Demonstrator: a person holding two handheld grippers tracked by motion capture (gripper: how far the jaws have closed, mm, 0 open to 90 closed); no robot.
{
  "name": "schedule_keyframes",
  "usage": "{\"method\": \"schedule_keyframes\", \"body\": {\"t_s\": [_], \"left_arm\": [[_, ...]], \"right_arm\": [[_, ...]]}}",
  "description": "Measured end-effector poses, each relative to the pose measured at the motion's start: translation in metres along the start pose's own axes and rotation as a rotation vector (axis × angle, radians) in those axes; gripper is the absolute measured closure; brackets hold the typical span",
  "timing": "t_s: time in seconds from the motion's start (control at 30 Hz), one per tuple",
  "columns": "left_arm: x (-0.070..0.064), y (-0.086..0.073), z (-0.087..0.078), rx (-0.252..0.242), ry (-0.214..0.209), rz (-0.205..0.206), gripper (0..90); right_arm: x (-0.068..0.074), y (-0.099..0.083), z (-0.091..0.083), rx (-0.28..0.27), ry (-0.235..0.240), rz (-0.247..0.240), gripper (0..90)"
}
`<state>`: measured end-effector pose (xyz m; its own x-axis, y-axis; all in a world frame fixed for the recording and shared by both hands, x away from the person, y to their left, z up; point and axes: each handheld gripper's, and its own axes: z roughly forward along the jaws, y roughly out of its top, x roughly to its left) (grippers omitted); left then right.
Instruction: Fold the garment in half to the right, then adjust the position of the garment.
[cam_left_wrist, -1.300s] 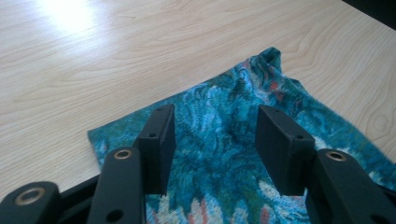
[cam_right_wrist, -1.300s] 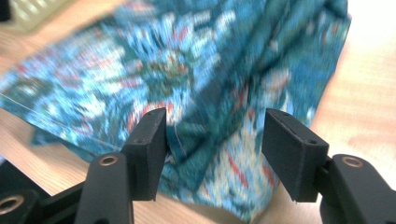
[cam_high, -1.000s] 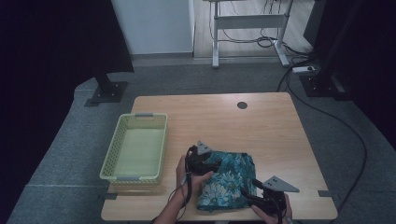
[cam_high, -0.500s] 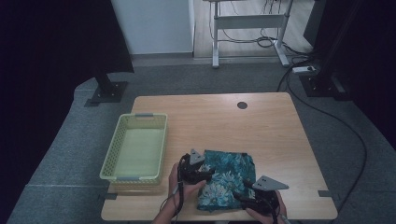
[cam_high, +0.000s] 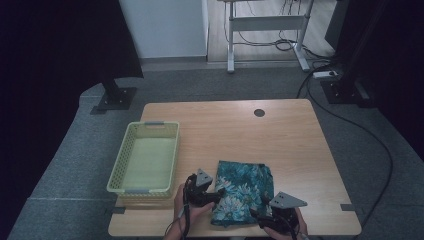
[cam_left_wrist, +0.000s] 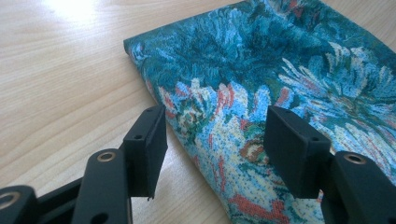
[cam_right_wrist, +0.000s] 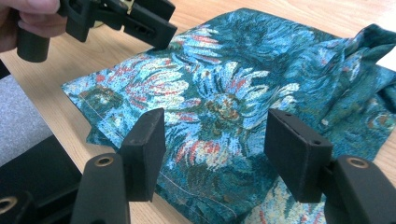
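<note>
A folded teal floral cloth (cam_high: 241, 192) lies near the table's front edge. My left gripper (cam_high: 218, 193) sits at the cloth's left edge, open, its jaws straddling that folded edge (cam_left_wrist: 187, 140) with nothing pinched. My right gripper (cam_high: 256, 214) hovers at the front right corner of the cloth (cam_right_wrist: 219, 112), open, jaws spread over the fabric. In the right gripper view the left gripper (cam_right_wrist: 161, 35) and a hand reach in from the top left. The cloth's far right part is rumpled.
A pale green plastic basket (cam_high: 146, 158) stands at the table's left side, nothing in it. The wooden table (cam_high: 280, 140) has a round cable hole (cam_high: 259, 113) near its far edge. Grey floor and a desk frame lie beyond.
Both grippers have drawn back toward the front edge. The left one has shifted from on top of the cloth to its left edge. The cloth now lies flatter.
</note>
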<state>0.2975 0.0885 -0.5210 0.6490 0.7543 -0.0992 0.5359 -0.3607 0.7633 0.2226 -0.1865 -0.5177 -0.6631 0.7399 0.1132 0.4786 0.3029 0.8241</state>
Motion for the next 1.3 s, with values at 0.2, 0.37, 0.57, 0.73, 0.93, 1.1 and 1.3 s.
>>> {"method": "schedule_keyframes", "body": {"t_s": [0.2,0.37,0.57,0.73,0.93,1.1,1.3], "left_arm": [[-0.001,0.012,0.007,-0.024,-0.015,0.013,39.7],[0.001,0.026,0.026,-0.03,-0.038,0.014,39.8],[0.004,0.032,0.052,-0.002,-0.044,0.019,39.7],[0.008,0.029,0.062,0.016,-0.047,0.015,39.7],[0.013,0.024,0.065,0.036,-0.037,0.012,40.2],[0.014,0.02,0.065,0.034,-0.031,0.017,41.4],[0.015,0.018,0.062,0.034,-0.03,0.011,42.4]], "right_arm": [[-0.001,0.009,-0.001,-0.015,-0.005,-0.019,38.4],[-0.003,0.015,0.011,0.001,-0.003,-0.028,38.4],[-0.004,0.018,0.028,0.037,-0.002,-0.047,38.3],[-0.01,0.01,0.035,0.076,-0.006,-0.042,38.1],[-0.022,-0.005,0.038,0.107,0.002,-0.008,38.0],[-0.025,-0.01,0.041,0.113,0.007,-0.013,38.0],[-0.023,-0.011,0.043,0.12,-0.01,-0.047,37.7]]}}
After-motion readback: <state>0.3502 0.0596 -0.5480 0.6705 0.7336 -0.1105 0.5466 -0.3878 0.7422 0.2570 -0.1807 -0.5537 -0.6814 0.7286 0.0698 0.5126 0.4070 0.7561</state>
